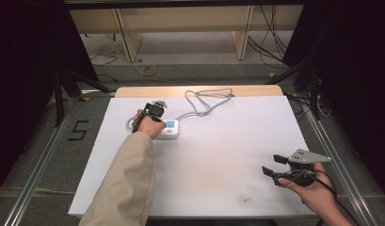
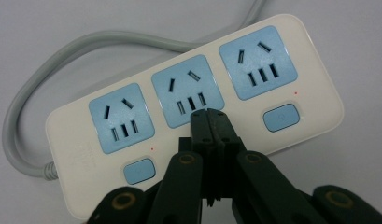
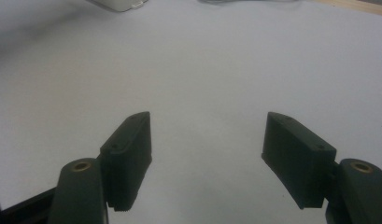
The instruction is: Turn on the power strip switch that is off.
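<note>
Left hand-held gripper [image 2: 208, 116] jaws closed, tips on power strip [image 2: 86, 135]; right hand-held gripper [image 3: 207, 158] wide; no legible writing.

white bench [image 1: 213, 165] with a power strip [image 1: 170, 128] on it

the white power strip with three blue sockets lies flat toward the far left of the bench; its grey cable [image 1: 202, 101] curls in loops across the far edge, where a bare wooden strip [image 1: 199, 91] shows.

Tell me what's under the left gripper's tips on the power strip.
The shut left gripper sits over the power strip, at the lower edge of its middle socket. A middle switch, if any, is covered by the jaws.
</note>
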Demonstrator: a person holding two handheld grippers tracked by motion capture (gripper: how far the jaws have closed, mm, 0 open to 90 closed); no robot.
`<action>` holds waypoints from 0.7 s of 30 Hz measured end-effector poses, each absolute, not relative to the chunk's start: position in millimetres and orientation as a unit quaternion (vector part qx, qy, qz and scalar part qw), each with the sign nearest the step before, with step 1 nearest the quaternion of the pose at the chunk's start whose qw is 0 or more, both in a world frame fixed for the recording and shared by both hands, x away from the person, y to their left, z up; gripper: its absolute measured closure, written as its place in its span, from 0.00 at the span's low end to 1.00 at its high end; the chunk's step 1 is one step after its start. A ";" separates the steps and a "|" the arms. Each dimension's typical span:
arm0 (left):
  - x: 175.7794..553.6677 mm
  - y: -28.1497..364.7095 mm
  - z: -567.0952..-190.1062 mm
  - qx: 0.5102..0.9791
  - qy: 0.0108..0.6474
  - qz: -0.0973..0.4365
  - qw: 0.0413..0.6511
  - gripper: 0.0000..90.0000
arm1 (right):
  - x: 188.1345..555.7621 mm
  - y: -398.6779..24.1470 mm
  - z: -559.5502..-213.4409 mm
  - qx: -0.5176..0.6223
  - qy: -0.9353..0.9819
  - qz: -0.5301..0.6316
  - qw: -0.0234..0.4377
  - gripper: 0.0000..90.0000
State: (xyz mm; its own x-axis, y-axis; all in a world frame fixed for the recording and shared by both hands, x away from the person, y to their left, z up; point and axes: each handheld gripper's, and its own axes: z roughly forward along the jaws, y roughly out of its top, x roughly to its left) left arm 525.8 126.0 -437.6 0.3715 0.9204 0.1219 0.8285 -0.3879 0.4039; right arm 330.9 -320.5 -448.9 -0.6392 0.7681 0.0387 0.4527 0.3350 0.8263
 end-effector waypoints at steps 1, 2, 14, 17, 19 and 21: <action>526.3 125.1 -437.7 0.816 0.536 0.167 0.137 1.00 | 331.0 -320.6 -448.9 0.384 0.796 0.431 0.183 0.37; 526.8 124.9 -437.6 0.818 0.534 0.166 0.136 1.00 | 330.9 -320.9 -448.9 0.384 0.796 0.430 0.183 0.37; 526.4 126.6 -436.9 0.816 0.539 0.159 0.139 1.00 | 330.7 -320.8 -448.6 0.385 0.795 0.432 0.183 0.37; 526.6 126.9 -436.8 0.815 0.539 0.158 0.140 1.00 | 330.8 -321.1 -448.7 0.386 0.795 0.431 0.183 0.37; 527.0 127.4 -436.6 0.815 0.541 0.155 0.139 1.00 | 330.9 -321.0 -448.8 0.386 0.795 0.431 0.183 0.37; 527.3 128.0 -436.5 0.814 0.542 0.153 0.140 1.00 | 330.9 -320.9 -448.8 0.384 0.796 0.431 0.183 0.37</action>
